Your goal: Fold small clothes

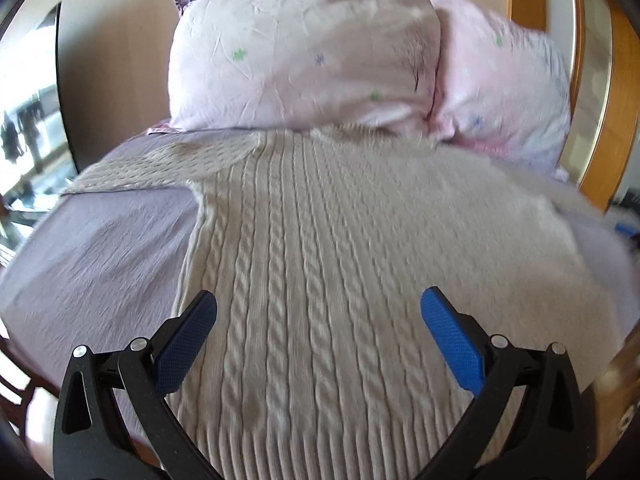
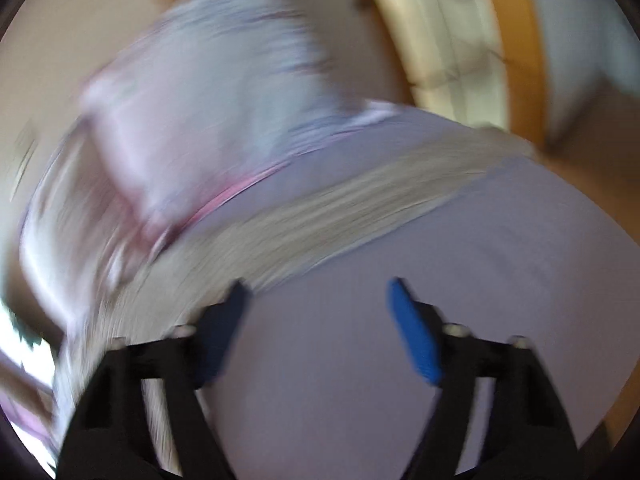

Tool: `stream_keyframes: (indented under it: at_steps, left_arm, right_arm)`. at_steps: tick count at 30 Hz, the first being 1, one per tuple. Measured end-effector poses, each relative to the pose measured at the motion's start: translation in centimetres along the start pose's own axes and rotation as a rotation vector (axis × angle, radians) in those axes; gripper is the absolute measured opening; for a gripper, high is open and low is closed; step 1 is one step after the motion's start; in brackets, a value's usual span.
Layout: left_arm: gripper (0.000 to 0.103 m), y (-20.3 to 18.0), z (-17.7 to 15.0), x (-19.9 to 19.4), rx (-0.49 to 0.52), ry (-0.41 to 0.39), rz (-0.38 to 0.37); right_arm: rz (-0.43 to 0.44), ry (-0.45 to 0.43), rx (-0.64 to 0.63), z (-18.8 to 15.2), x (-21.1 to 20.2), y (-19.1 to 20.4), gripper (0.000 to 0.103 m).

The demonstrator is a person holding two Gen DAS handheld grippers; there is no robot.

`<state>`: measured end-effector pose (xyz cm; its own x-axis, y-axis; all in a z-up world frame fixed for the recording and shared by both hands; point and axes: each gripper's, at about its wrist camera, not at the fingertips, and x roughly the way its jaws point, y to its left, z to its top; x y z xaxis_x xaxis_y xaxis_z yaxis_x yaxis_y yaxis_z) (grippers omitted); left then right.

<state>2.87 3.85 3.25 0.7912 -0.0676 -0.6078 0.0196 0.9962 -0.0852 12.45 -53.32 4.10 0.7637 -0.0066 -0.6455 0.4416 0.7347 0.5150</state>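
Observation:
A cream cable-knit sweater (image 1: 320,240) lies spread flat on the lilac bed sheet (image 1: 100,264), hem toward me, one sleeve (image 1: 160,164) stretched out to the left. My left gripper (image 1: 318,312) is open and empty, hovering above the sweater's lower body. In the blurred right wrist view the sweater's other sleeve (image 2: 340,208) runs as a pale band across the sheet (image 2: 400,340). My right gripper (image 2: 318,292) is open and empty, over bare sheet just beside the sleeve's lower edge.
Two pink flowered pillows (image 1: 304,52) (image 1: 500,84) lean at the head of the bed, touching the sweater's top. A wooden frame with a mirror (image 1: 596,80) stands at the right. A window (image 1: 28,120) is at the left.

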Motion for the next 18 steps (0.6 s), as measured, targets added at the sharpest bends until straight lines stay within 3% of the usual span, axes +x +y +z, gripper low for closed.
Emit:
stream_keyframes:
  at_steps: [2, 4, 5, 7, 10, 13, 15, 16, 18]
  left_arm:
    - [0.102, 1.6, 0.7, 0.4, -0.066, -0.027, -0.082]
    - [0.102, 2.8, 1.2, 0.8, -0.120, -0.039, -0.102]
    - [0.102, 3.5, 1.5, 1.1, -0.143, -0.039, -0.086]
    - [0.102, 4.8, 2.1, 1.4, -0.167, -0.044, -0.051]
    - [0.102, 7.1, 3.0, 1.4, -0.193, -0.057, 0.004]
    - [0.102, 10.4, 3.9, 1.3, -0.241, -0.074, 0.057]
    - [0.102, 13.2, 4.7, 1.3, -0.290, -0.071, 0.094]
    - [0.102, 14.4, 5.0, 1.2, -0.312, -0.072, 0.113]
    - [0.102, 17.7, 5.7, 1.3, -0.374, -0.078, 0.136]
  right_arm:
    - [-0.039, 0.022, 0.155, 2.7, 2.2, -3.7, 0.051]
    - [-0.072, 0.017, 0.219, 3.8, 3.4, -5.4, 0.050]
    - [-0.102, 0.005, 0.263, 4.5, 4.2, -6.6, 0.049]
    - [-0.090, -0.021, 0.306, 5.4, 4.7, -7.7, 0.044]
    - [-0.062, -0.050, 0.359, 6.5, 5.5, -8.8, 0.043]
    - [-0.090, -0.048, 0.381, 7.3, 6.5, -9.6, 0.007]
    - [-0.101, -0.102, 0.314, 7.5, 5.3, -7.6, 0.007]
    - [-0.088, -0.166, 0.189, 7.4, 3.9, -4.4, 0.007]
    - [-0.023, -0.212, 0.003, 6.9, 2.1, 1.5, 0.007]
